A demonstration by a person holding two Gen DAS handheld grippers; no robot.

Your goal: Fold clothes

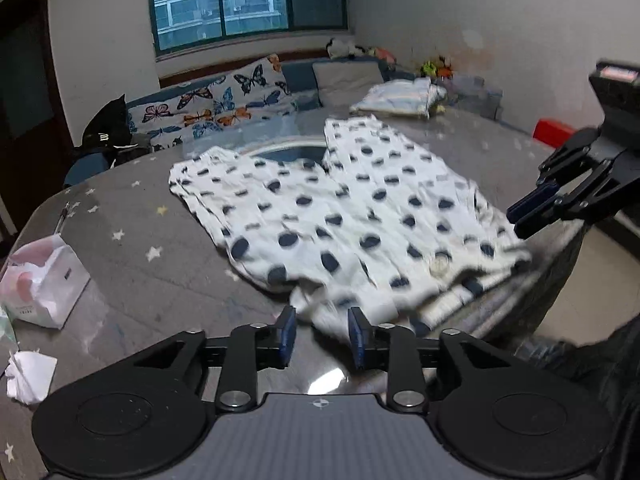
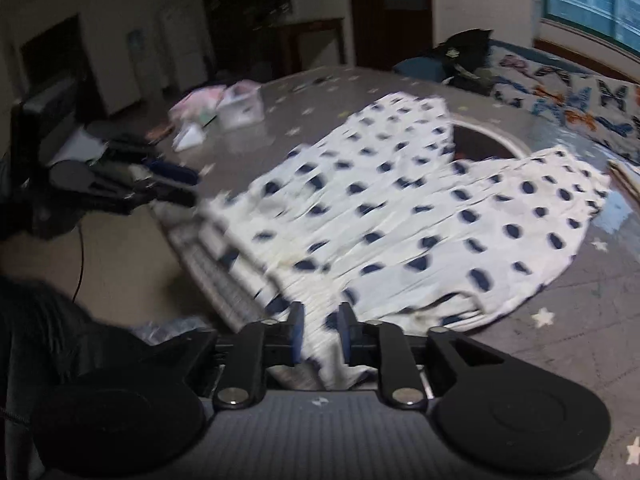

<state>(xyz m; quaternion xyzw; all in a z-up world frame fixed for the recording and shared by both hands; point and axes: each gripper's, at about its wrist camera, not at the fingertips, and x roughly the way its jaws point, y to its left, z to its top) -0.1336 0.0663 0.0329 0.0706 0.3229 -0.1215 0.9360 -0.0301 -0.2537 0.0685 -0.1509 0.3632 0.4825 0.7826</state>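
Nearest to me, my left gripper (image 1: 322,338) stands with its jaws partly apart, a bunched bit of hem lying between the pads; whether it actually pinches the cloth I cannot tell through the blur. My right gripper (image 2: 320,334) is narrower, with a thick fold of the waist end running between its pads, so I judge it is gripping there. The thing I am folding is the polka-dot trousers (image 1: 340,208), spread flat on the worktop (image 1: 160,216) with the waist at the near edge, partly hanging over it, and the two legs splayed away from me. It fits either a garment just laid out for folding or one being smoothed between folds. To do this well, I would keep both grippers level on the waistband, hold the cloth taut between them, and avoid dragging the hem off the edge. Left of the trousers sit a tissue box (image 1: 44,280) and a crumpled paper (image 1: 28,376). Beyond the legs lies a folded pile (image 1: 400,98), and further off a butterfly-print cushion (image 1: 216,104).
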